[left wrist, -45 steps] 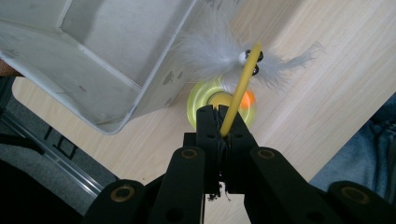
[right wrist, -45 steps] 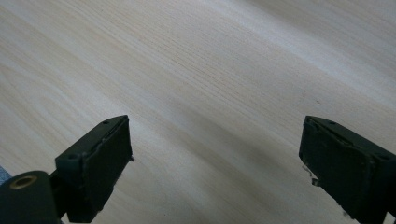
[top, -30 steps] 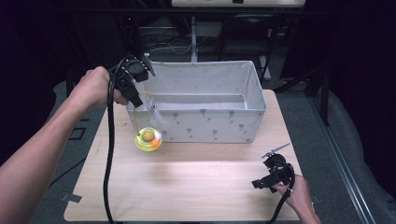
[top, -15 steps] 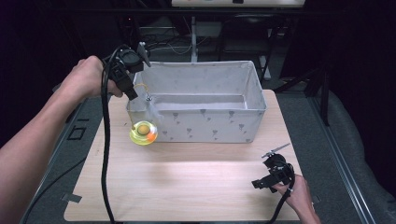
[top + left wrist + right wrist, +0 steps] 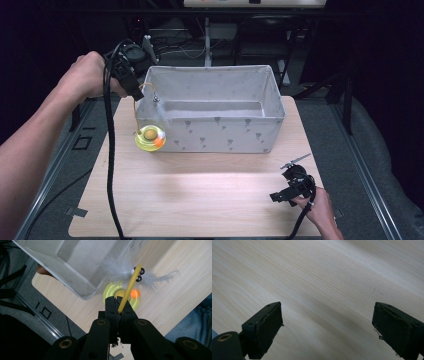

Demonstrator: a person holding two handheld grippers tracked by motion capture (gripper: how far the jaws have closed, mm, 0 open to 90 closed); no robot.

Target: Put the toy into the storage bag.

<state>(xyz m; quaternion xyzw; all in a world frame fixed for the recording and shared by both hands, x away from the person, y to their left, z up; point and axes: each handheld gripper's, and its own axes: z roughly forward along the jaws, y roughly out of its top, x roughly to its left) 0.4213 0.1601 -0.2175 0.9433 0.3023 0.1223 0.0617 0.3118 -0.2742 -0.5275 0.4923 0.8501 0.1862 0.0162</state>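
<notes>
My left gripper point(image 5: 137, 95) point(image 5: 119, 305) is shut on the thin yellow stem point(image 5: 128, 287) of a cat toy, at the left front corner of the grey fabric box point(image 5: 215, 71). The stem carries a white feather point(image 5: 117, 271) and small bells point(image 5: 156, 99) point(image 5: 140, 271). Below hangs the toy's yellow disc point(image 5: 148, 139) point(image 5: 110, 292) with an orange ball point(image 5: 159, 142) point(image 5: 135, 293), seemingly just off the table. My right gripper point(image 5: 280, 193) point(image 5: 327, 322) rests low at the table's front right, open, with only bare wood between its jaws.
The box point(image 5: 75, 265) stands at the back of the wooden table point(image 5: 200, 200), and its inside looks bare. Black cables trail from both grippers. A dark floor and metal frame legs surround the table.
My left hand has risen a little and drawn the toy up and slightly left along the box corner. The right hand has stayed put.
</notes>
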